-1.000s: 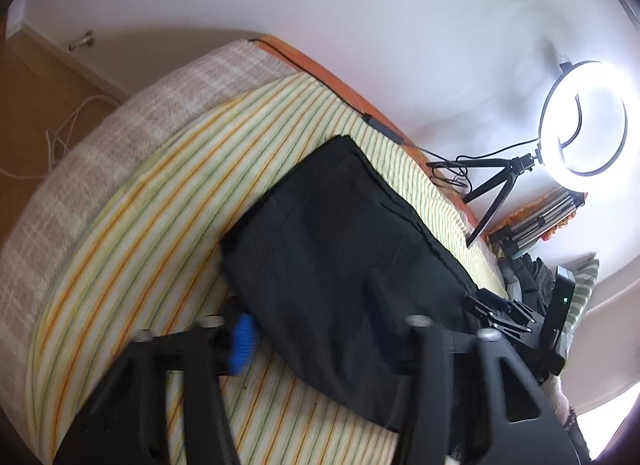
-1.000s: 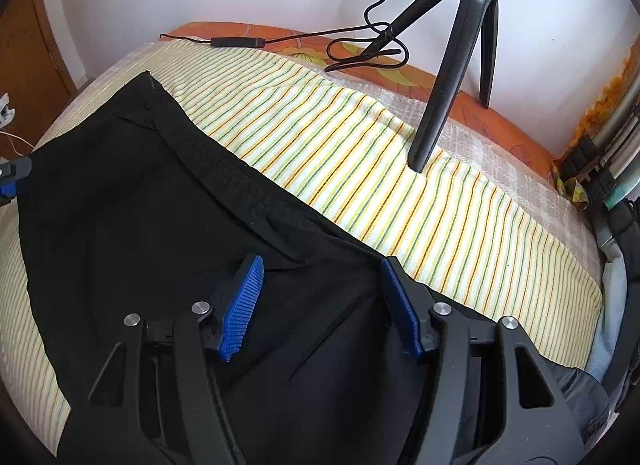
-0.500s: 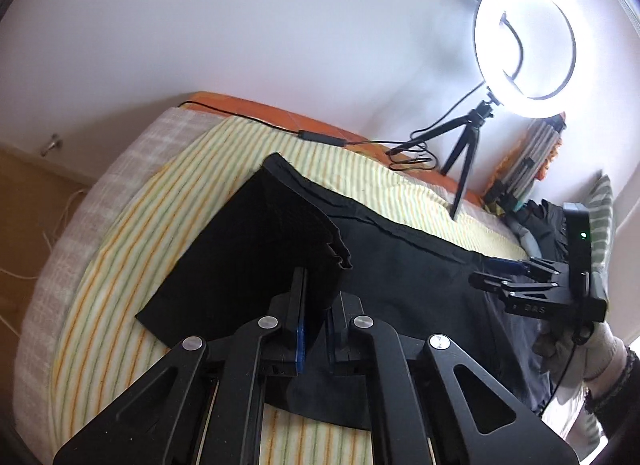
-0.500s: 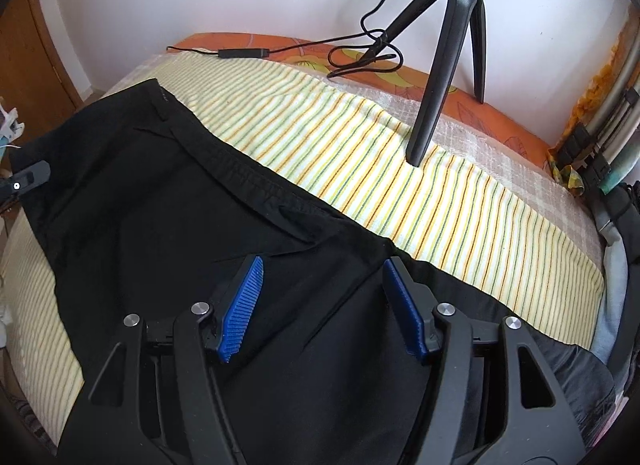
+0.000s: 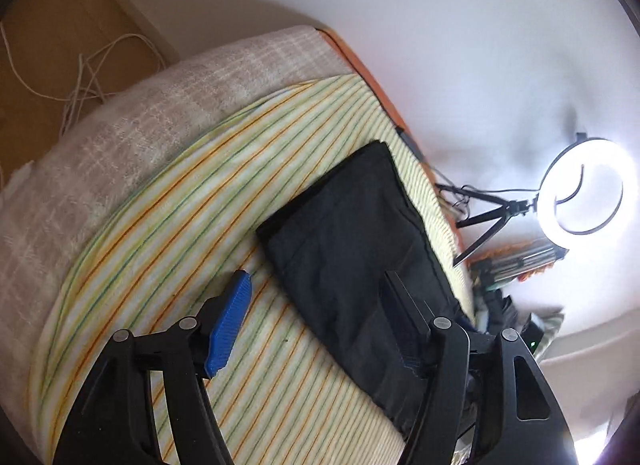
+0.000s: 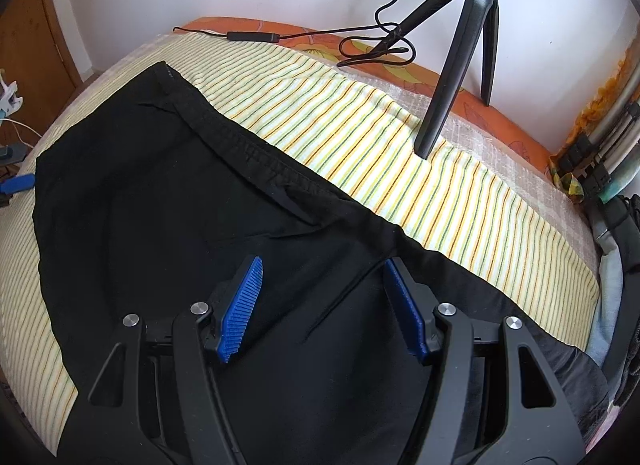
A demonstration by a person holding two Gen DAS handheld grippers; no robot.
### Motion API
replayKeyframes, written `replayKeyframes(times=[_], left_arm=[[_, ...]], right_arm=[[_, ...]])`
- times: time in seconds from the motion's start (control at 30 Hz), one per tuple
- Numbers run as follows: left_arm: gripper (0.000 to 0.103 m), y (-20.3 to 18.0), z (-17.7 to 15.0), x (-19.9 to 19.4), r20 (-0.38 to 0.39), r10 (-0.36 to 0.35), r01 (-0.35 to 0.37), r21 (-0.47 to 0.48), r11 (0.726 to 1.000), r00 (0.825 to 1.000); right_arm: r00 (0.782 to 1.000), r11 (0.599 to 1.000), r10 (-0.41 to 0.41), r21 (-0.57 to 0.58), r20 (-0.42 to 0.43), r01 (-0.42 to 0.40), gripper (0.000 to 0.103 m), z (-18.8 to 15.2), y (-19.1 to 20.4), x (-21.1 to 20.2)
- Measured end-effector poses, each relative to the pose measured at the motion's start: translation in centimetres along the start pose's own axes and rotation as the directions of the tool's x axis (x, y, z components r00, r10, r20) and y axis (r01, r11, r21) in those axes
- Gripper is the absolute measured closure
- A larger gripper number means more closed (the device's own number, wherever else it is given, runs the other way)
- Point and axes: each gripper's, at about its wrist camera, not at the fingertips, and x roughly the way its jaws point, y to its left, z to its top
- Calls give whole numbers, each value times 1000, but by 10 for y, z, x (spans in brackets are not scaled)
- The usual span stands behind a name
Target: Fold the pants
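Note:
Black pants [image 5: 352, 249] lie flat on a striped bed sheet [image 5: 168, 225], folded over lengthwise. My left gripper [image 5: 316, 297] is open and empty, just above the near edge of the pants. In the right wrist view the pants [image 6: 168, 201] fill the near half, waistband toward the sheet [image 6: 400, 137]. My right gripper [image 6: 324, 281] is open and empty, hovering over the pants. One blue pad of the left gripper [image 6: 18, 183] shows at the pants' far left edge.
A black tripod [image 6: 452, 77] with a ring light [image 5: 580, 187] stands on the bed's far side, its cable [image 6: 360, 41] along the orange edge. A white wall is behind. Wooden floor with cords [image 5: 80, 77] lies beyond the bed end. Bags [image 6: 624, 249] sit at right.
Half a second ago my left gripper was shut on the pants' edge, holding it lifted. Now it is open and the fabric lies flat. My right gripper stayed open over the pants.

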Motion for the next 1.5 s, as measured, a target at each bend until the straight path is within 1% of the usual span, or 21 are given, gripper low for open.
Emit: replayKeyframes(times=[0.13,0.23,0.3,0.37,0.43,0.53,0.6,0.63,0.7,0.77,0.87,1.0,1.07,1.17,1.3,1.33,1.37,1.4,1.43,1.47,1.5], left_arm=[[38,-11,3,12,47,13,-16,74,997,999],[44,-19,11,22,66,27,-34,110,993,997],[83,-28,13,31,71,69,-80,157,984,995],[95,-35,13,34,88,76,-92,195,976,993],[96,-44,10,30,114,64,-91,246,965,991],[97,-65,0,23,133,41,-86,352,932,990],[97,-82,-11,23,127,27,-79,425,902,992],[97,-93,-20,22,129,31,-89,477,874,991],[97,-107,-33,25,115,23,-81,534,842,993],[97,-120,-46,31,100,31,-84,584,808,994],[97,-134,-62,41,70,31,-69,637,768,997],[97,-142,-75,50,20,19,-28,655,755,1000],[97,-146,-81,55,5,19,-18,665,746,1000],[97,-151,-88,56,-12,12,-1,673,739,1000],[97,-158,-96,55,-40,-2,28,679,734,999],[97,-160,-98,55,-49,-6,37,681,732,999],[97,-163,-101,55,-61,-10,49,681,730,998],[97,-166,-104,55,-70,-14,58,685,726,997],[97,-170,-108,55,-76,-16,64,691,720,997],[97,-172,-111,54,-82,-18,70,696,715,996],[97,-175,-115,53,-84,-17,71,703,708,996]], right_arm=[[1000,1000,4,10,1,-4,38,3,1,1],[1000,1000,10,18,-1,-10,38,3,3,3],[1000,1000,12,20,-5,-12,38,4,4,3],[1000,999,22,25,-9,-22,38,4,3,3],[999,999,30,27,-13,-30,38,3,2,2],[999,999,38,33,-15,-38,38,3,0,-1],[998,995,66,82,-10,-65,38,4,-7,-4],[995,988,100,118,-5,-99,37,6,-11,-6],[981,960,192,205,18,-192,37,10,-20,-12],[958,919,282,274,46,-283,32,16,-24,-17],[923,872,378,307,74,-382,30,27,-20,-23],[852,777,514,366,100,-512,29,38,-11,-19],[825,736,557,403,95,-544,29,40,-5,-10],[817,721,572,430,74,-544,29,41,2,5],[777,648,624,501,83,-574,29,34,4,27],[776,639,624,511,92,-574,30,33,6,30],[781,635,615,521,104,-570,32,31,5,30],[785,634,609,524,114,-568,41,29,4,29],[785,635,608,523,117,-569,57,27,3,28],[786,638,607,517,118,-571,68,25,2,26],[795,653,595,506,118,-563,85,23,1,22]])
